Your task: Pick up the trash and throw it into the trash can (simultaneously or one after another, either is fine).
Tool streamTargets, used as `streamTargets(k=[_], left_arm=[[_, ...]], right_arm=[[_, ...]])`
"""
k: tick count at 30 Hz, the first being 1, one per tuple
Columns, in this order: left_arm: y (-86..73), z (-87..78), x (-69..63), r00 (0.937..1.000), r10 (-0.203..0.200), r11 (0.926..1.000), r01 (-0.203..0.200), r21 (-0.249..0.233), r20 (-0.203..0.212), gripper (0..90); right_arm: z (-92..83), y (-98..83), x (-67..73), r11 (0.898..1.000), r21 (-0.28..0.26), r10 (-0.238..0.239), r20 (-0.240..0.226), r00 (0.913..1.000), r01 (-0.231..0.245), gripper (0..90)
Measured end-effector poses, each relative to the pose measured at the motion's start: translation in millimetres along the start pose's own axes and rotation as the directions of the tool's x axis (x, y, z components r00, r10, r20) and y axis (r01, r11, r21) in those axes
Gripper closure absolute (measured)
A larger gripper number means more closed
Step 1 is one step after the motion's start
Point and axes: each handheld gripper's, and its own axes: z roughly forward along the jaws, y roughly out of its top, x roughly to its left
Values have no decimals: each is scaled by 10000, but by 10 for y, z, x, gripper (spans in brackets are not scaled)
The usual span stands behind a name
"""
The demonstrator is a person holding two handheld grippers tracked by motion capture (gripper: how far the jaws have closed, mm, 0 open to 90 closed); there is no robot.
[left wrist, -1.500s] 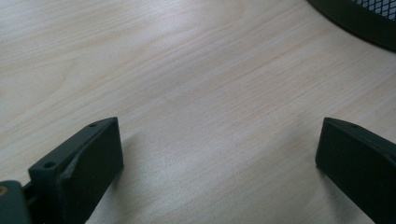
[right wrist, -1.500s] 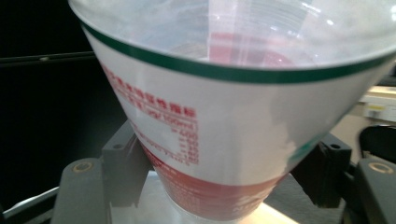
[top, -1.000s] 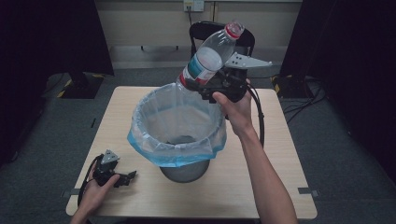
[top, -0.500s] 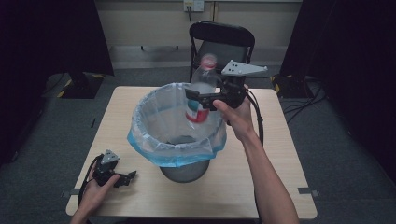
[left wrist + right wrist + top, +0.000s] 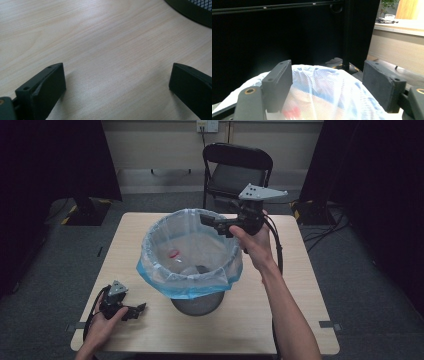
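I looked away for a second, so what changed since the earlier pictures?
The right gripper let go of the bottle, which dropped into the lined bin; its jaws now stand open over the rim. The left gripper stayed open, low at the table corner.

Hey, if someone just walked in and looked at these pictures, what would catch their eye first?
Most striking is the waste bin at the table's middle, lined with a billowing blue bag, with a bottle's red cap showing inside. The right gripper hovers open over the bin's far rim, while the left gripper rests open near the table's front left corner.
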Motion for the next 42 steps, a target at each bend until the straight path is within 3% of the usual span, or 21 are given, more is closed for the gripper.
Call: streamTargets(k=[6, 18, 26, 34, 39, 42], left_arm=[[0, 0, 0, 10000, -5, 10000, 5, -5, -2, 2], [0, 0, 0, 10000, -5, 10000, 5, -2, -2, 3], [0, 0, 0, 10000, -4, 10000, 4, -2, -9, 3], [0, 0, 0, 10000, -1, 10000, 1, -1, -9, 2], [0, 0, 0, 10000, -4, 10000, 4, 0, -3, 2], [0, 0, 0, 10000, -1, 10000, 1, 3, -6, 3]], right_arm=[[-80, 6, -76, 10000, 22, 83, 696, 9975, -85, 234], [-210, -51, -199, 9995, 177, 251, 1250, 9918, -276, 203], [-321, -60, -265, 9991, -9, 425, 1642, 9855, -430, 195], [-397, -97, -321, 9983, 92, 546, 2130, 9755, -579, 188], [-551, -172, -408, 9968, 120, 724, 2701, 9601, -785, 190], [-596, -213, -444, 9964, 203, 728, 2875, 9550, -821, 191]])
